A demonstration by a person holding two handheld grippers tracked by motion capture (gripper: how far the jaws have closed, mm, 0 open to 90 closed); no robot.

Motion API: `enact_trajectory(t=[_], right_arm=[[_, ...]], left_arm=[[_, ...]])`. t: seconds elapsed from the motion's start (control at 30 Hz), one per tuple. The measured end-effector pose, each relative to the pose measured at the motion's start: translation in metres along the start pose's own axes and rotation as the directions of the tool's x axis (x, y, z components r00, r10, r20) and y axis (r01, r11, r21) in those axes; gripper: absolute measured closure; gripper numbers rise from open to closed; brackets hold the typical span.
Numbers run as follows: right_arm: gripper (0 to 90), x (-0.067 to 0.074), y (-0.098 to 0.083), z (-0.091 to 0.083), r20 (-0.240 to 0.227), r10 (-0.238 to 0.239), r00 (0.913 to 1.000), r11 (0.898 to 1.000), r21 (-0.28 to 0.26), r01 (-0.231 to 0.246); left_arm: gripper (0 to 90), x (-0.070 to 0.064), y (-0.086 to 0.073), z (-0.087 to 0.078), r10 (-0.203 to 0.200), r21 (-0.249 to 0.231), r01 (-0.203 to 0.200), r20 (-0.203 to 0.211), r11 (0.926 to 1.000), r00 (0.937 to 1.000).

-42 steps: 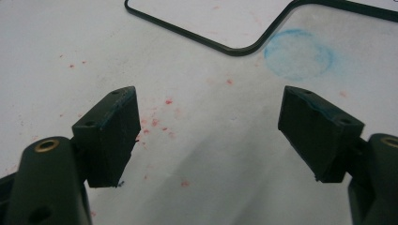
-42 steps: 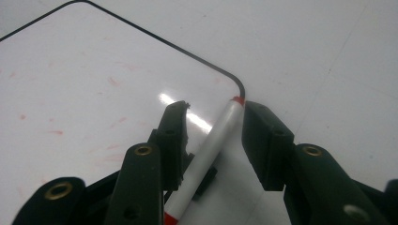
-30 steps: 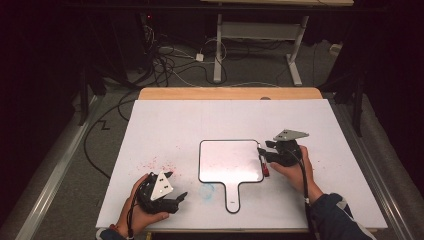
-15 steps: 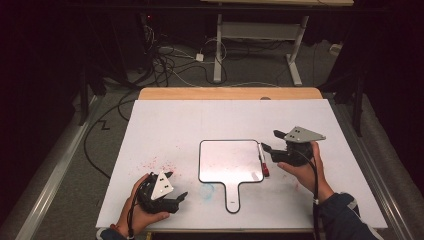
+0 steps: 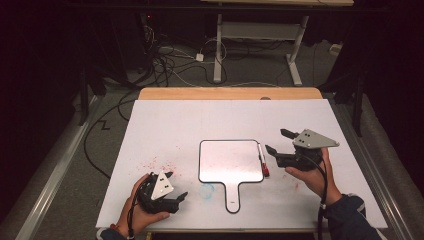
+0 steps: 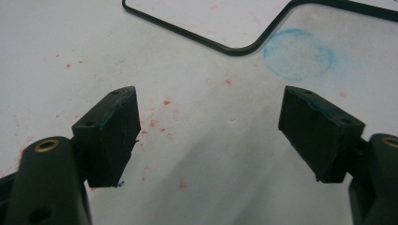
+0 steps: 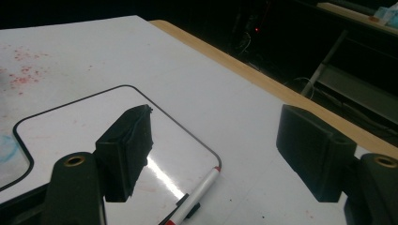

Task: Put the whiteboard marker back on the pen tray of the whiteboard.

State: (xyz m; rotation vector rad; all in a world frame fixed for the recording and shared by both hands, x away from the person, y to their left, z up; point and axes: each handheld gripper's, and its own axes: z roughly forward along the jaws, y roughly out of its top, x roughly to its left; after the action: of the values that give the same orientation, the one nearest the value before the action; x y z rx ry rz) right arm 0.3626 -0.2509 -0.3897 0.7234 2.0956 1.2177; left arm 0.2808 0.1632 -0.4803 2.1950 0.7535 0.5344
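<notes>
My right gripper (image 5: 278,142), jaws apart and empty, hangs just right of the marker (image 5: 262,160); its long axis runs away from me along the whiteboard (image 5: 230,161) edge. My left gripper (image 5: 175,186), also apart, sits farther off.

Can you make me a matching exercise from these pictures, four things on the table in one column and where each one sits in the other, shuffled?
Things:
1. marker
2. small whiteboard
3. blue smudge
4. left hand-held gripper

Places:
A. at the near left of the table, jaws open
B. along the small whiteboard's right edge
C. at the middle of the table, handle toward the person
D. on the table just left of the handle

Pairs: 1-B, 2-C, 3-D, 4-A
</notes>
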Motion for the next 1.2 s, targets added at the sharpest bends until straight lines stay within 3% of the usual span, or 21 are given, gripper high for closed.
enact_trajectory(t=[0.23, 0.67, 1.2], right_arm=[[23.9, 0.004, 0.001, -0.011, 0.001, -0.009, 1.0000, 1.000, -0.023, 0.009], [21.5, 0.007, -0.011, -0.028, 0.034, -0.041, 0.9986, 0.999, -0.009, 0.041], [23.1, 0.009, -0.050, -0.045, 0.041, -0.046, 0.9981, 0.999, 0.012, 0.045]], left_arm=[[20.3, 0.000, 0.000, 0.000, 0.000, 0.001, 0.000, -0.002, 1.0000, 1.0000], [20.3, 0.000, 0.000, 0.000, 0.002, 0.001, -0.002, -0.003, 1.0000, 1.0000], [19.7, 0.000, 0.000, 0.001, -0.001, 0.003, 0.001, -0.008, 1.0000, 1.0000]])
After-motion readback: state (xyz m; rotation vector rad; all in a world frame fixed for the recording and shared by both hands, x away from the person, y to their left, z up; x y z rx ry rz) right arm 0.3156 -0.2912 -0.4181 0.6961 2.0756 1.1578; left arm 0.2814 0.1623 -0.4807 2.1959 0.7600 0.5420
